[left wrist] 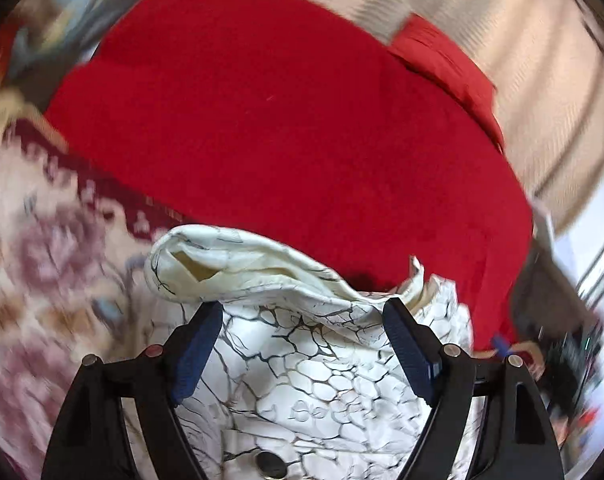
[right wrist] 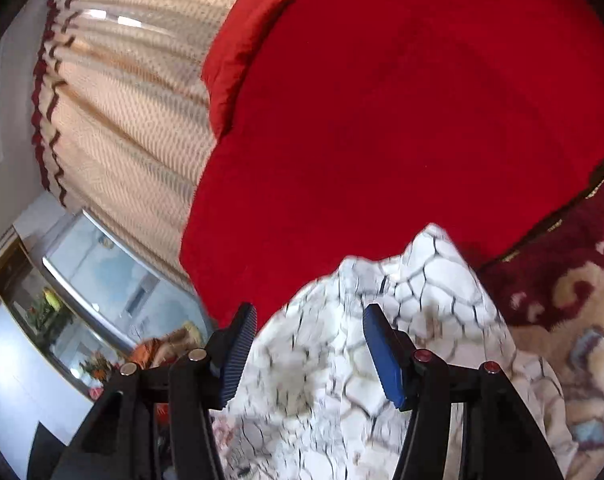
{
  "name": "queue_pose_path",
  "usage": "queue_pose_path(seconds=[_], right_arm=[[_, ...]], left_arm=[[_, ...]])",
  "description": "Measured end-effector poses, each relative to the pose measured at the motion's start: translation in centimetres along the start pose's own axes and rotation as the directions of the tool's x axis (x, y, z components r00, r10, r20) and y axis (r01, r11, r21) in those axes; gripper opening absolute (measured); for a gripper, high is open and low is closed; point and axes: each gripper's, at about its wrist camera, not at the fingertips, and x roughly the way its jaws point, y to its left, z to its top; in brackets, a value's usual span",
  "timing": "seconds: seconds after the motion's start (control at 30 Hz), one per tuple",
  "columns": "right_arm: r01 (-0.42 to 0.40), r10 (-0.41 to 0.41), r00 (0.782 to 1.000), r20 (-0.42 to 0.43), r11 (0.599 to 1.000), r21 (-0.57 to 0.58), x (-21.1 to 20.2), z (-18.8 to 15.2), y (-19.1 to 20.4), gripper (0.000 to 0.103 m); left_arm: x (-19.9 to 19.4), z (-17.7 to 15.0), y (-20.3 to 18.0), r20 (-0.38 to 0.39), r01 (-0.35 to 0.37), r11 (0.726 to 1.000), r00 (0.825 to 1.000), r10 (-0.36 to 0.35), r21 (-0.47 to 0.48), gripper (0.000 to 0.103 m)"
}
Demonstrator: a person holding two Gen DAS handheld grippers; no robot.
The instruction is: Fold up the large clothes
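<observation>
A white garment with a dark crackle pattern [left wrist: 309, 364] hangs bunched in front of a bed with a red cover [left wrist: 286, 120]. My left gripper [left wrist: 302, 312] is open, its blue pads either side of the cloth's top fold; a dark button [left wrist: 270, 465] shows low in the view. In the right wrist view the same garment [right wrist: 381, 340] lies between and beyond my right gripper [right wrist: 309, 316], which is open. I cannot tell whether either gripper's pads touch the cloth. The red bed cover [right wrist: 401, 120] fills the background.
A red pillow [right wrist: 242, 52] lies at the bed's head against a beige curtain [right wrist: 126, 112]. A floral rug with a dark red border [left wrist: 42, 260] covers the floor. A mirrored cabinet [right wrist: 82, 288] stands at the left in the right wrist view.
</observation>
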Motion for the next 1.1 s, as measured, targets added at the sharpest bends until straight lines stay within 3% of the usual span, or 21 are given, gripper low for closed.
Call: queue_pose_path(seconds=[0.1, 0.3, 0.37, 0.47, 0.57, 0.67, 0.73, 0.8, 0.87, 0.93, 1.0, 1.03, 1.07, 1.1], right_arm=[[0.059, -0.065, 0.995, -0.075, 0.995, -0.079, 0.0, -1.4, 1.2, 0.060], [0.096, -0.115, 0.976, -0.183, 0.989, -0.110, 0.7, -4.2, 1.3, 0.060], [0.117, -0.134, 0.970, -0.202, 0.988, -0.098, 1.1, -4.8, 1.4, 0.060], [0.151, -0.166, 0.958, -0.234, 0.985, -0.079, 2.1, -5.3, 0.4, 0.060], [0.191, -0.204, 0.940, -0.273, 0.979, -0.073, 3.1, -5.6, -0.3, 0.060], [0.185, -0.203, 0.945, -0.258, 0.978, -0.091, 3.2, -5.4, 0.0, 0.060], [0.175, -0.194, 0.954, -0.229, 0.980, -0.099, 3.0, -5.0, 0.4, 0.060], [0.178, -0.196, 0.964, -0.179, 0.977, -0.115, 2.1, -4.6, 0.8, 0.060], [0.210, -0.227, 0.965, -0.131, 0.969, -0.132, 1.5, -4.2, 1.1, 0.060], [0.232, -0.247, 0.963, -0.109, 0.963, -0.136, 1.0, -3.8, 0.9, 0.060], [0.298, -0.314, 0.941, -0.125, 0.946, -0.131, 1.2, -3.7, 0.0, 0.060], [0.350, -0.367, 0.917, -0.159, 0.929, -0.123, 1.7, -3.8, -0.8, 0.060], [0.398, -0.412, 0.891, -0.190, 0.911, -0.107, 2.2, -4.0, -1.7, 0.059], [0.416, -0.428, 0.879, -0.212, 0.904, -0.098, 2.3, -4.2, -2.4, 0.059]], left_arm=[[1.6, -0.7, 1.2, -0.059, -0.021, 0.997, 0.998, 0.016, -0.074, 0.083], [4.2, 1.4, 0.8, -0.028, -0.055, 0.997, 0.998, 0.053, -0.049, 0.083], [4.4, 2.2, 0.3, -0.011, -0.030, 0.998, 1.000, 0.029, -0.048, 0.083], [4.8, 3.9, -0.7, 0.042, -0.033, 0.999, 0.999, 0.033, -0.003, 0.083], [4.0, 4.9, -1.1, 0.115, -0.095, 0.995, 0.989, 0.092, 0.025, 0.083], [2.1, 5.1, -1.4, 0.204, -0.115, 0.993, 0.973, 0.109, 0.016, 0.083], [0.7, 4.7, -2.9, 0.246, -0.135, 0.989, 0.962, 0.116, 0.064, 0.086], [0.1, 4.1, -5.1, 0.249, -0.187, 0.967, 0.958, 0.141, 0.174, 0.093], [0.7, 2.6, -7.3, 0.173, -0.287, 0.906, 0.955, 0.242, 0.311, 0.096], [2.2, 0.6, -8.3, 0.063, -0.349, 0.840, 0.932, 0.356, 0.416, 0.096], [3.4, -1.4, -8.1, -0.003, -0.380, 0.791, 0.901, 0.435, 0.479, 0.096], [3.9, -2.8, -7.4, -0.025, -0.406, 0.765, 0.876, 0.482, 0.500, 0.096], [4.3, -3.7, -7.1, -0.037, -0.417, 0.749, 0.862, 0.505, 0.515, 0.095], [4.7, -4.9, -6.7, -0.065, -0.419, 0.735, 0.846, 0.529, 0.533, 0.095]])
